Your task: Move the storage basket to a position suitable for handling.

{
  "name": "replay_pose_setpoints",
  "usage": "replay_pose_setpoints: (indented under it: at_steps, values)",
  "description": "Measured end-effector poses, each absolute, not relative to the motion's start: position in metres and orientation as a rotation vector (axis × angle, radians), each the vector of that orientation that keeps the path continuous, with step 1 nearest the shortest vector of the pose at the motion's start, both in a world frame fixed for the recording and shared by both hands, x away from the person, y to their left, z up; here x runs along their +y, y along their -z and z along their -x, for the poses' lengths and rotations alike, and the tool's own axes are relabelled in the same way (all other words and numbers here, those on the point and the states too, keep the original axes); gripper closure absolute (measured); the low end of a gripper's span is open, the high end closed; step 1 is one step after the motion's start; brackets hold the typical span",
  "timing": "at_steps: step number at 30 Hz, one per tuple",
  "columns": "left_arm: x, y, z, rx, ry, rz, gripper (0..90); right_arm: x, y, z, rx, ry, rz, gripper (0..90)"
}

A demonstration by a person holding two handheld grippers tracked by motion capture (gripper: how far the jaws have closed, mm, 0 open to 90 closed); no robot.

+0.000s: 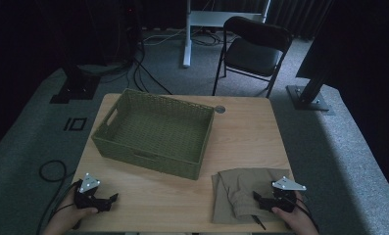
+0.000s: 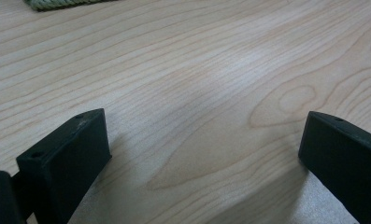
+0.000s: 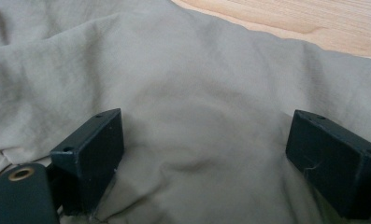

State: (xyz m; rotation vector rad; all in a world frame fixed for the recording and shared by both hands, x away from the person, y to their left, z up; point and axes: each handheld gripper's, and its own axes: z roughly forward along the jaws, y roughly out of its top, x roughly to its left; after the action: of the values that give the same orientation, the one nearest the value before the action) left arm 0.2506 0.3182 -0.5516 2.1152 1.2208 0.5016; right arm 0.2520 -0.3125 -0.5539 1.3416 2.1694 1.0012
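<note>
A folded khaki garment lies at the front right of the wooden table. My right gripper rests over its right part, jaws wide apart; in the right gripper view the cloth spreads flat under and between the open gripper, with nothing pinched. A green woven basket stands at the table's middle left, with nothing inside. My left gripper sits near the front left corner, open over bare wood, its gripper holding nothing.
A black folding chair stands on the carpet beyond the table. A white desk leg and cables lie farther back. A corner of the basket shows at the top of the left gripper view.
</note>
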Motion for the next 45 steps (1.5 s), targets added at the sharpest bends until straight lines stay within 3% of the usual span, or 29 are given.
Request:
replay_pose_setpoints:
  at_steps: [24, 45]
  values:
    - [0.325, 0.549, -0.252, 1.173, -0.455, -2.102, 2.9, -0.307, 0.540, -0.253, 2.138, -1.067, -1.350, 12.5]
    - [0.346, 0.546, -0.269, 1.222, -0.448, -2.017, 3.8, -0.255, 0.514, -0.276, 2.161, -1.174, -1.237, 12.6]
